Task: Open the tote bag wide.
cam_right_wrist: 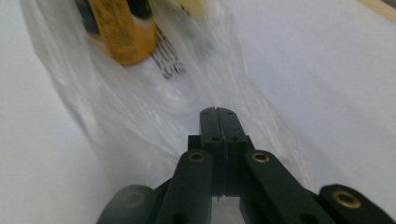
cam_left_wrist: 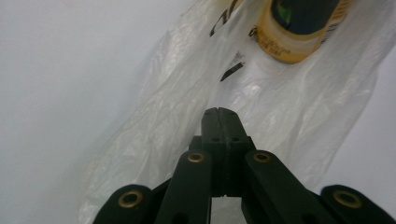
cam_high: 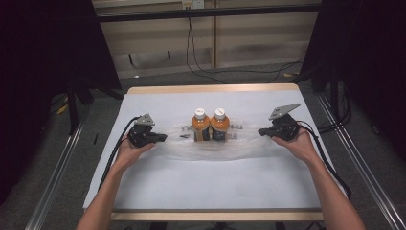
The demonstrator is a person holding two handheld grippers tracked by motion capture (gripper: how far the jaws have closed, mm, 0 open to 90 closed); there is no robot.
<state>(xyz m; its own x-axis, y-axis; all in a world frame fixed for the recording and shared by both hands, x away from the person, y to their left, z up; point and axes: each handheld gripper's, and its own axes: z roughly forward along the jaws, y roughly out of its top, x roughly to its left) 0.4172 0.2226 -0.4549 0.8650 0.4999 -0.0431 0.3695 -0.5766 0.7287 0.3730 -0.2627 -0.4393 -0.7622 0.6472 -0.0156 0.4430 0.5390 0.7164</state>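
Two bottles (cam_high: 210, 124) already standing on plastic bag (cam_high: 210, 146), between both claws. L claw (cam_high: 163, 137) & R claw (cam_high: 262, 131) jaws pressed together over bag ends; pinching film? Can't tell. Left: lift bag ends.

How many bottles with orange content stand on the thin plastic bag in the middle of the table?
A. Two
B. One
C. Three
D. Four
A. In the high view two orange bottles with white caps stand side by side on the clear plastic bag, between the left gripper and the right gripper.
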